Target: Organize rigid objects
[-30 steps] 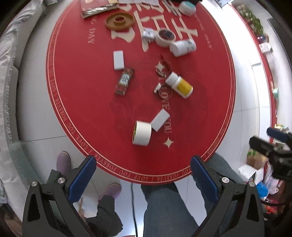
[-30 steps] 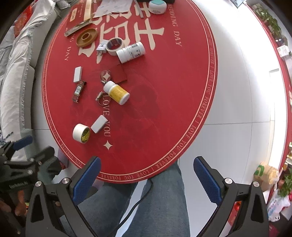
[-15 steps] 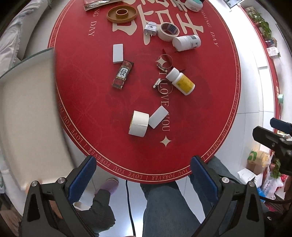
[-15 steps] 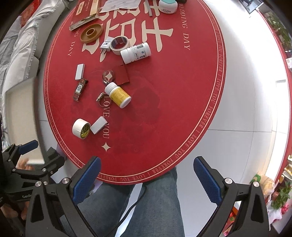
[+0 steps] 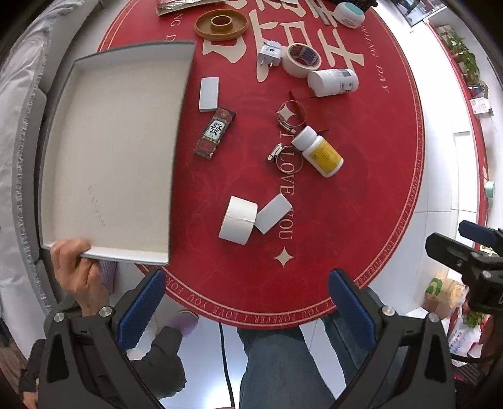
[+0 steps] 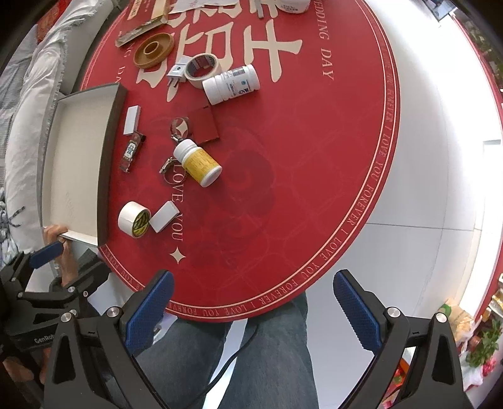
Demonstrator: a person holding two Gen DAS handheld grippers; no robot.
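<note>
A round red table [image 5: 361,220] [image 6: 314,188] holds scattered objects: a white tape roll [image 5: 238,219] [image 6: 134,219], a white block [image 5: 273,213] [image 6: 164,216], a yellow-labelled pill bottle [image 5: 318,151] [image 6: 198,163], a white bottle [image 5: 333,82] [image 6: 231,84], a masking tape roll [image 5: 301,59], a plug [image 5: 268,54], a red mahjong-print pack [image 5: 215,132] and a white bar [image 5: 208,93]. A bare hand [image 5: 77,273] holds a white open box [image 5: 110,151] [image 6: 75,163] over the table's left edge. My left gripper [image 5: 245,302] and right gripper [image 6: 253,305] are open, empty, above the near edge.
A brown ring dish [image 5: 221,23] and a round white tin [image 5: 348,14] sit at the far side. Metal clamps [image 5: 284,154] lie mid-table. A person's jeans-clad legs [image 5: 276,361] are below. A grey sofa [image 5: 19,126] stands left. My right gripper also shows at right [image 5: 471,258].
A hand has brought the white box in from the left, and it now covers the table's left part. Both grippers stayed open above the near edge.
</note>
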